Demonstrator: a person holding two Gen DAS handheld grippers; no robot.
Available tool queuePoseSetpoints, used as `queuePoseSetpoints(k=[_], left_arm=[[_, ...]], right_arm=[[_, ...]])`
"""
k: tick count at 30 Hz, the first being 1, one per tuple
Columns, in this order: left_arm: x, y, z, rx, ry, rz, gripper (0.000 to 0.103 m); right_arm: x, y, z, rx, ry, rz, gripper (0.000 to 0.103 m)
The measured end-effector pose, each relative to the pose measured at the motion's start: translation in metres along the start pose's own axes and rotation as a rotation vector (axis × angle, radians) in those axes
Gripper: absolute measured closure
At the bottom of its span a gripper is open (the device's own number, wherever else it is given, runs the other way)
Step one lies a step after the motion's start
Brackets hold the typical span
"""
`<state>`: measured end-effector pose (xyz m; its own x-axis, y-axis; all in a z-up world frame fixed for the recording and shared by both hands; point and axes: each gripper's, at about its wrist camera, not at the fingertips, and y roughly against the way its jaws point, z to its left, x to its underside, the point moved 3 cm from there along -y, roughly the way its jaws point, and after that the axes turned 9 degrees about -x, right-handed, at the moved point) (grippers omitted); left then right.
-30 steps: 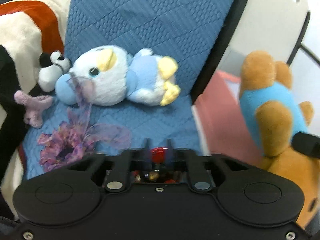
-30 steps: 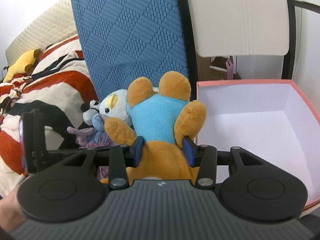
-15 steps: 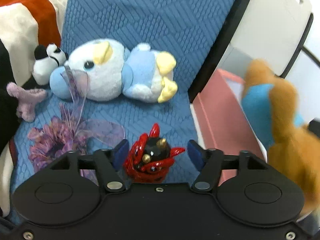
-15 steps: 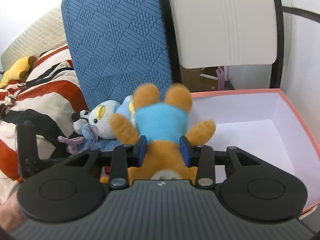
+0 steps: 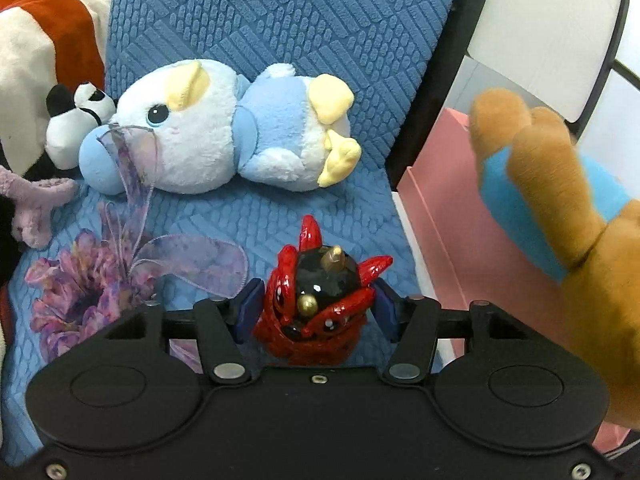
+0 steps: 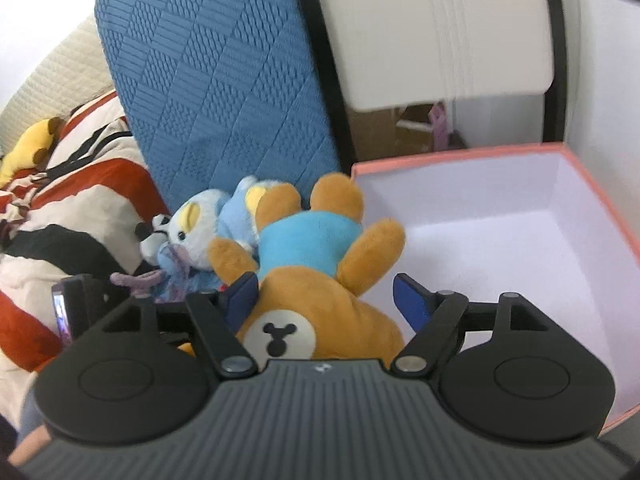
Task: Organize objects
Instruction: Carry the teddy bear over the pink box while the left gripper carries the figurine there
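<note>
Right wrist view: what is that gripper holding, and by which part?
Nothing: the right gripper is open; the brown bear sits between its fingers, one finger clear.

Penguin plush (image 5: 224, 132) lying on the cushion (image 5: 280, 32), panda toy (image 5: 76, 116) at its left, open box (image 6: 500, 240) right of the cushion, figurine (image 5: 320, 300) in front.

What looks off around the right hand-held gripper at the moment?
The brown bear hangs upside down, face toward the right hand-held gripper, by the pink box. The jaws stand wide, with one finger clear of the plush, so it looks unheld.
</note>
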<state>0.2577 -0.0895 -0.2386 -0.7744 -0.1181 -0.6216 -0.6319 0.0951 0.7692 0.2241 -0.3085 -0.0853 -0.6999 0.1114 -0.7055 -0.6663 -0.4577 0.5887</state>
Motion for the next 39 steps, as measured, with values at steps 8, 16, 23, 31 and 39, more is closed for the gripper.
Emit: queuePoseSetpoints(k=[8,16,23,31,39], left_arm=[[-0.008,0.020,0.000,0.033,0.004,-0.034,0.048],[-0.049,0.078,-0.005,0.143,0.112,-0.070,0.048],[-0.095,0.132,-0.048,0.183,0.071,-0.148,0.048],[-0.123,0.156,-0.109,0.241,0.062,-0.155,0.048],[-0.110,0.133,-0.174,0.277,-0.003,-0.101,0.048]], right_arm=[[0.008,-0.012,0.000,-0.069,-0.055,0.057,0.048],[-0.022,0.020,0.003,-0.052,-0.033,-0.053,0.051],[-0.055,0.050,-0.001,-0.018,0.022,-0.123,0.051],[-0.075,0.083,-0.029,0.034,0.027,-0.192,0.051],[-0.064,0.099,-0.084,0.121,0.001,-0.185,0.050]])
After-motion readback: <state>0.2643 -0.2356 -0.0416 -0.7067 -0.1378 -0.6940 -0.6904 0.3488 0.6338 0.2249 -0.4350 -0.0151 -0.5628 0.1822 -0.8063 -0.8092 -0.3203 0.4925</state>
